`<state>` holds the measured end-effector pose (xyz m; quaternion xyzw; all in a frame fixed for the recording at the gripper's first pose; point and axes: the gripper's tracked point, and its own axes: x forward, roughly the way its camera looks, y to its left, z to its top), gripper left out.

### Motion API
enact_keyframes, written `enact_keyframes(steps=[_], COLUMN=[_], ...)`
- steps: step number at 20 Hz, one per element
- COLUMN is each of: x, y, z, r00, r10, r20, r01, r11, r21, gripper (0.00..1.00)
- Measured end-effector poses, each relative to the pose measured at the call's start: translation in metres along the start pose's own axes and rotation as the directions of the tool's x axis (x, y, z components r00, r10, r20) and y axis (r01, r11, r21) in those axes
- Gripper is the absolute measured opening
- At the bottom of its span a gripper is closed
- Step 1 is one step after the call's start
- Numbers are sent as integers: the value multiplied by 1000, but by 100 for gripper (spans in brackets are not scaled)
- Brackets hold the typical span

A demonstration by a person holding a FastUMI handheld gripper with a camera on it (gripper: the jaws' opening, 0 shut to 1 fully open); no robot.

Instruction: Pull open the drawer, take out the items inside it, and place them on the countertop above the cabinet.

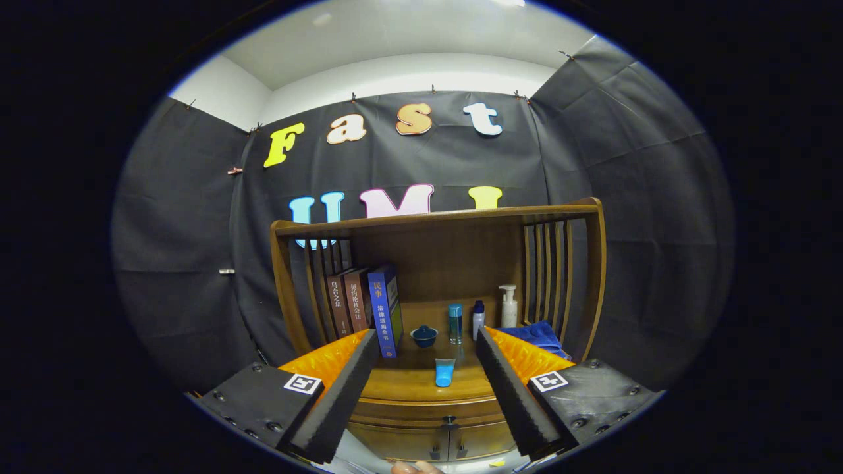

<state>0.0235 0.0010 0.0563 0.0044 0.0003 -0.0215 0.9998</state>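
The wooden cabinet (438, 408) stands against the black cloth wall (178, 250), straight ahead of the gripper (427, 349). On top of it sits a wooden shelf frame (454, 220) with slatted sides and a solid back. The countertop (408, 382) is the flat wooden surface inside this frame. Under the countertop runs the drawer (428, 411) front, and it looks closed, flush with the cabinet; below it are two small doors with dark handles (449, 451).

The gripper fingers (342, 388) are spread wide apart and hold nothing; the space between them is free, and through it the countertop and the drawer front are seen, both beyond the fingertips.

On the left side of the countertop three books (362, 306) stand upright, leaning a little against the slats. On the right side a blue cloth (537, 334) lies in the corner, just beyond the right finger. Behind it stands a white pump bottle (508, 306). Beside that are a small white bottle with a dark cap (478, 319) and a teal bottle (455, 322), all upright and near each other. A small dark blue bowl (424, 336) with a lid sits between the books and the bottles. Nearer to the front edge, apart from the others, a light blue tube (444, 372) stands on the countertop, between the two fingers in the view.

At the very bottom a part of a hand (415, 467) is seen, below the cabinet doors
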Motion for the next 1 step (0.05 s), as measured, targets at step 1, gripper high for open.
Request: enact_keyframes(steps=[1], x=[-1], y=[0], z=[-1], r00=[1000], r10=[-3], r20=[-1], r01=[3], r11=[1000], r21=[-2], gripper=[99])
